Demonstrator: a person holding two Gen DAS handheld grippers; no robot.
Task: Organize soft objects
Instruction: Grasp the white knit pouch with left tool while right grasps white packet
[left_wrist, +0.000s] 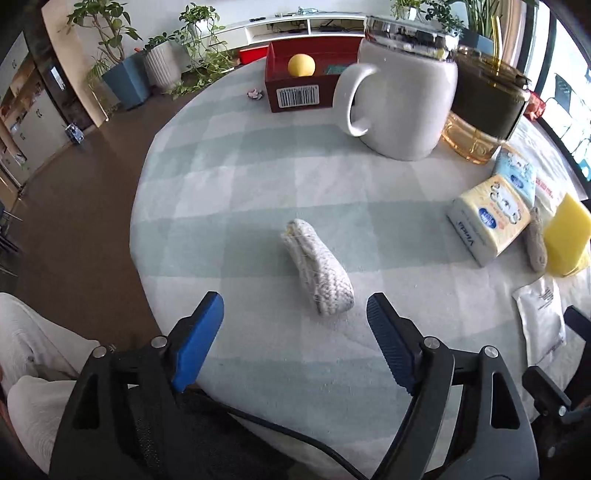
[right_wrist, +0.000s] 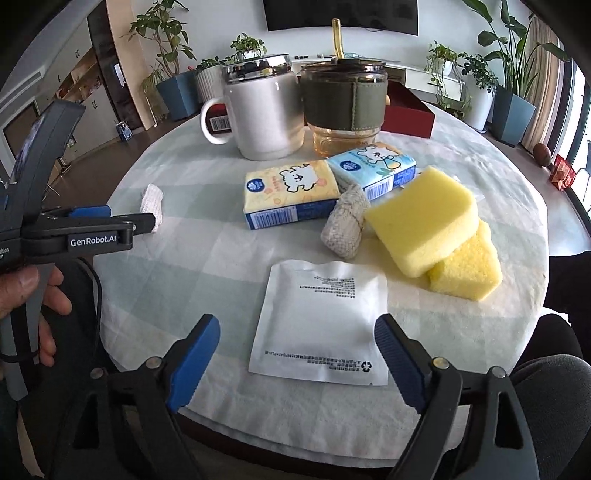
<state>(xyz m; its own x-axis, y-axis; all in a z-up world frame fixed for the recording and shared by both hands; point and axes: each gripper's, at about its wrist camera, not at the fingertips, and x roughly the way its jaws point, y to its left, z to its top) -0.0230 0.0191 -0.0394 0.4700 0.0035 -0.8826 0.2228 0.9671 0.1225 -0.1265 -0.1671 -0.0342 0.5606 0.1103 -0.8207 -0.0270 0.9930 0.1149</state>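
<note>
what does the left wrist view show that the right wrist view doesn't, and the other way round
Only the left wrist view: the yellow ball inside the red box, and the open left gripper head-on.

Only the right wrist view: the second yellow sponge under the top one, the open right gripper, and a hand.

Both: white mug, amber glass cup, yellow tissue pack, blue tissue pack, both rolled cloths, white pouch.

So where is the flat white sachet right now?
In the right wrist view the white sachet lies flat near the table's front edge, between the open right gripper fingers, just in front of the yellow sponges.
</note>
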